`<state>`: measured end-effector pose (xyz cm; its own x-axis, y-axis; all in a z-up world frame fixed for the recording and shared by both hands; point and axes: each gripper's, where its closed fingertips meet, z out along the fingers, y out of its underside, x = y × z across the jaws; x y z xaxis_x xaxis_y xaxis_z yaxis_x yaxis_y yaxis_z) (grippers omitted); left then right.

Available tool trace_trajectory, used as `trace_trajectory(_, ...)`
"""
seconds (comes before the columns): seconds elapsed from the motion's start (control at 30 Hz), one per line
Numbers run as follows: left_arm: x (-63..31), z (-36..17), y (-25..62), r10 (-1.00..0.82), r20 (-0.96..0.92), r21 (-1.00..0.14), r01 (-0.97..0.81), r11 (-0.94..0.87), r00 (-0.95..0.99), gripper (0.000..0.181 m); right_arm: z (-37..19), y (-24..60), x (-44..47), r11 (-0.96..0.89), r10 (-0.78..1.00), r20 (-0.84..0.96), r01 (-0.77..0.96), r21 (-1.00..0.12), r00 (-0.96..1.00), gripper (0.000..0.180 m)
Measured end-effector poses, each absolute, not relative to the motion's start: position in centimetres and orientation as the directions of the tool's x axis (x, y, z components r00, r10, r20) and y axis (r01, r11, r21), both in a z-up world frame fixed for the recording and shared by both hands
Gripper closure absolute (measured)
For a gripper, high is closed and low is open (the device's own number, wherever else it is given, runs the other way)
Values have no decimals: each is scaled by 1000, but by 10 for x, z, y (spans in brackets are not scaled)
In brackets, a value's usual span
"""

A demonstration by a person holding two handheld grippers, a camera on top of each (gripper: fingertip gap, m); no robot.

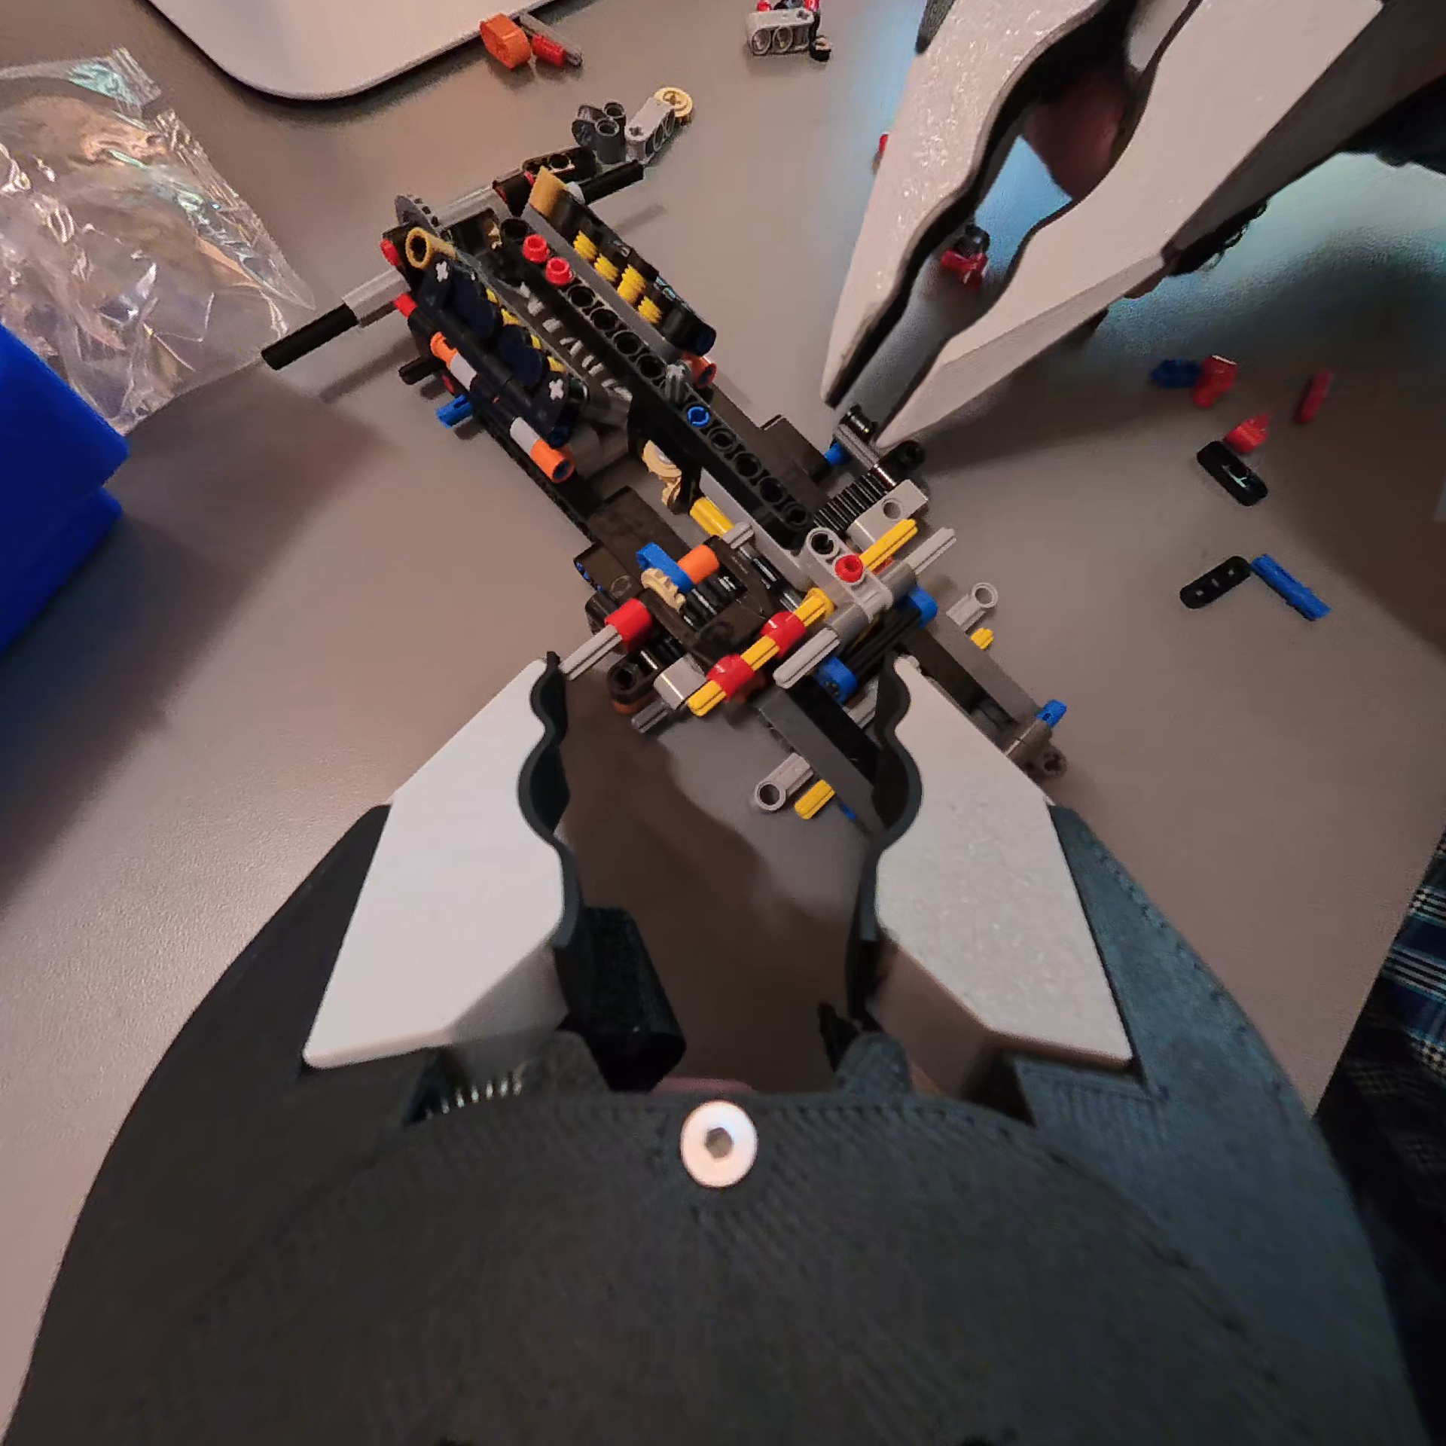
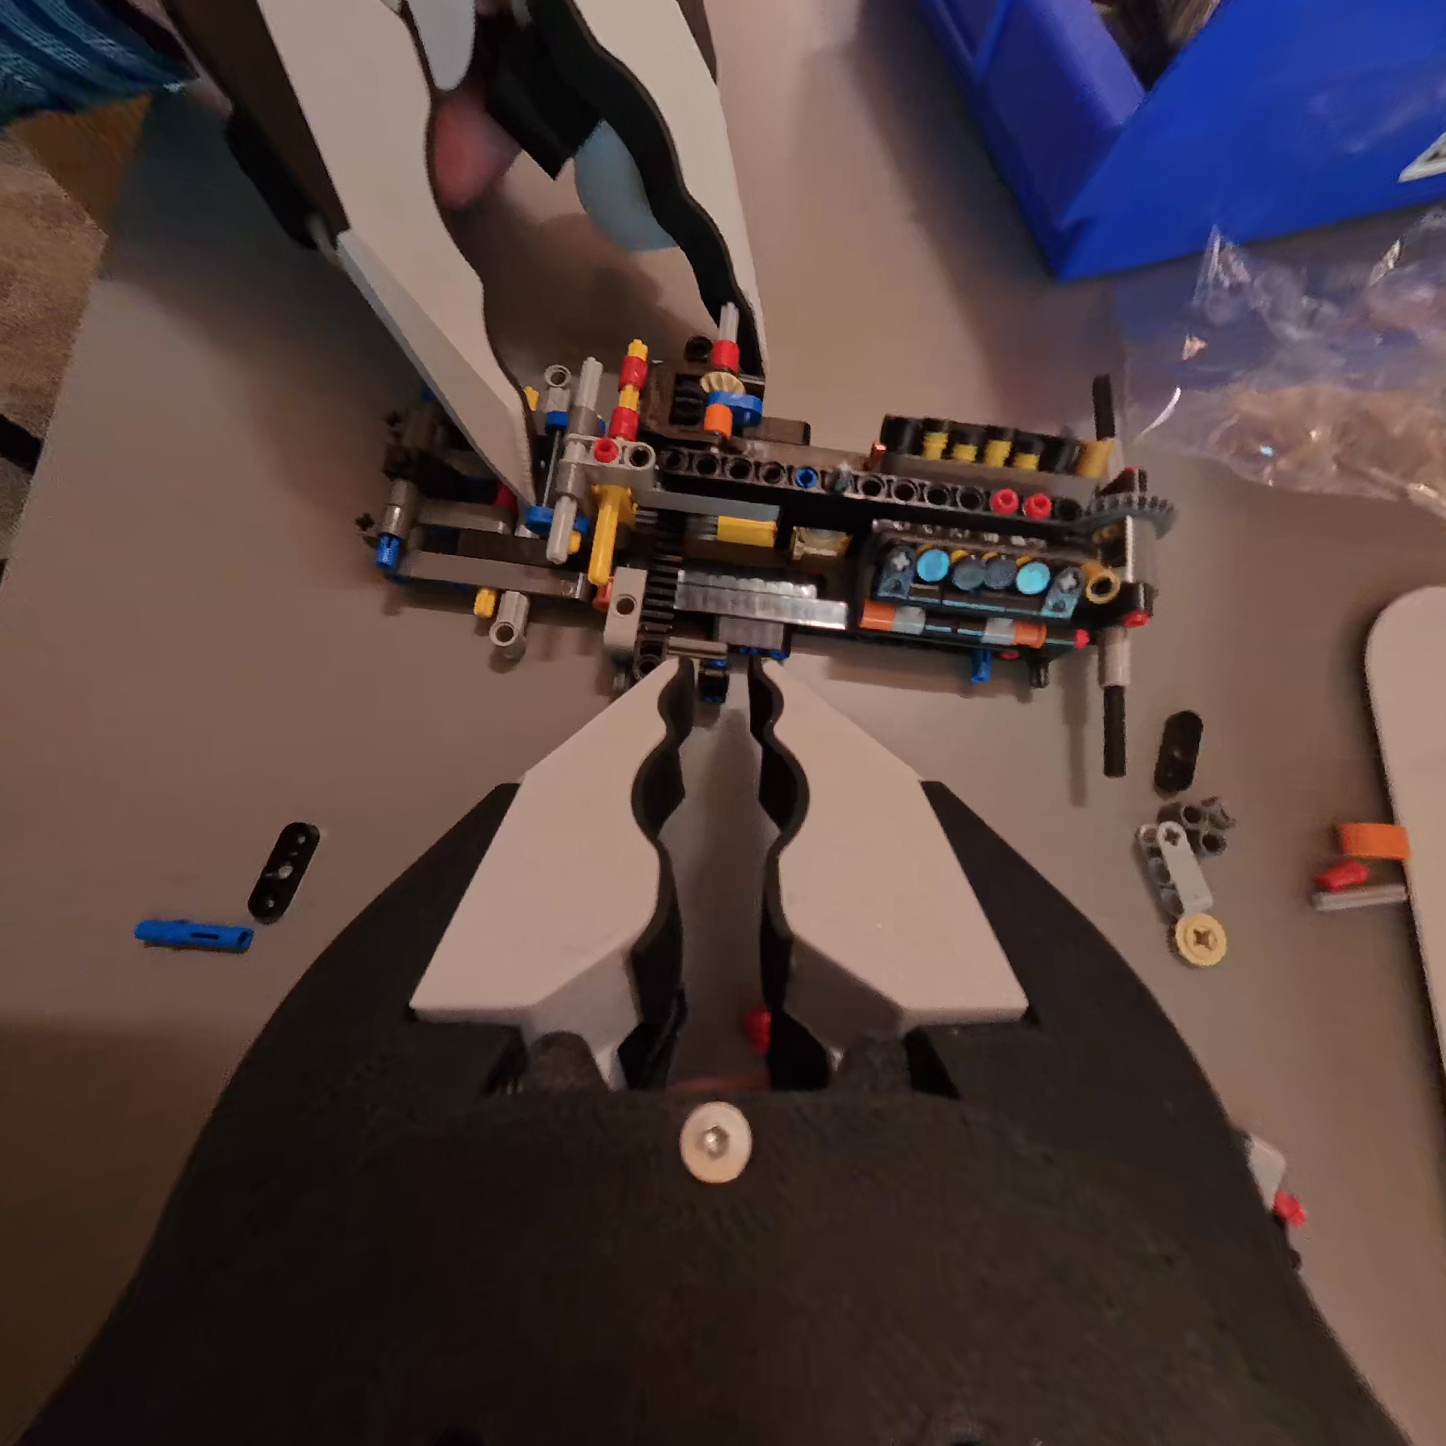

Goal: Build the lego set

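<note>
Grey desk (image 1: pixel 196 704), mid-desk: long black-and-grey lego chassis (image 2: pixel 782 501) of beams, gears and axles, well advanced but unfinished, I judge. My left gripper (image 1: pixel 724 688) spread wide, straddling one end. My right gripper (image 2: pixel 714 673) narrowed on a small blue-pinned piece (image 2: pixel 712 679) at its side. Loose black, red and blue pins and links (image 1: pixel 1221 583) remain unplaced; crinkled clear bag (image 1: pixel 117 235) and blue bin (image 2: pixel 1174 133) crowd the far edge.
</note>
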<state>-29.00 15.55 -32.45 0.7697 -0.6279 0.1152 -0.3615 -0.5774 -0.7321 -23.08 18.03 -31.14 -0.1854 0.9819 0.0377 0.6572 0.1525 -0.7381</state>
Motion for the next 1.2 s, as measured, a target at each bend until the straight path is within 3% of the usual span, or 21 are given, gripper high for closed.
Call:
trace_trajectory(0.27, -289, -325, 155, -636, 113, -732, -369, -573, 764, 104, -313, 175, -228, 276, 944, 66, 661, -698, -325, 171)
trace_trajectory(0.43, -288, -325, 155, -638, 113, -732, -370, -572, 762, 104, -311, 170, -225, 257, 940, 10, 688, -679, -341, 148)
trace_trajectory(0.57, -288, -325, 154, -639, 113, -732, -370, -571, 761, 104, -315, 167, -228, 265, 942, 30, 689, -675, -334, 158)
trace_trajectory(0.9, -287, -325, 154, -645, 109, -732, -378, -566, 756, 105, -318, 163, -228, 269, 942, 33, 692, -670, -335, 159)
trace_trajectory(1.0, -287, -325, 154, -645, 107, -732, -379, -566, 757, 104, -317, 158, -228, 263, 942, 27, 684, -680, -335, 171)
trace_trajectory(1.2, -287, -325, 154, -644, 106, -733, -379, -566, 757, 104, -311, 163, -227, 230, 954, 25, 679, -697, -298, 168)
